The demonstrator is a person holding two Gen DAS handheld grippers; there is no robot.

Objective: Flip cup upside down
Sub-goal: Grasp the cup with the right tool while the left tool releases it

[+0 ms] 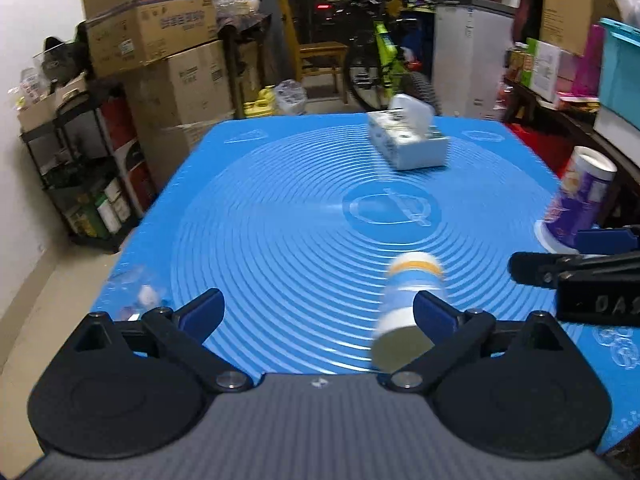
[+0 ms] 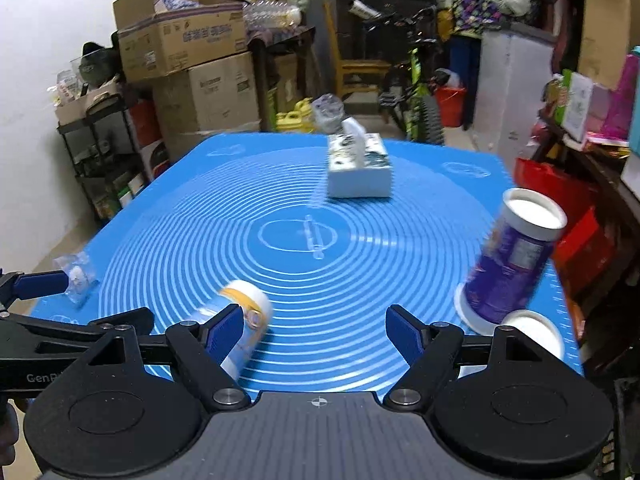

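purple cup (image 2: 508,264) stands mouth-down, slightly tilted, right of the spread, empty right tongs (image 2: 316,332); left tongs (image 1: 316,312) likewise spread, farther off.

Even indoor light; motion blur throughout; fisheye bending at edges

A white rectangular tissue box (image 2: 359,171) sits far back on the blue ringed silicone mat (image 2: 200,220), stacked brown cardboard boxes (image 2: 192,64) looming behind.

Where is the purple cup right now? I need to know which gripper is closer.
The purple cup stands upside down, tilted, near the mat's right edge, ahead and right of the open right gripper, beside a white lid.
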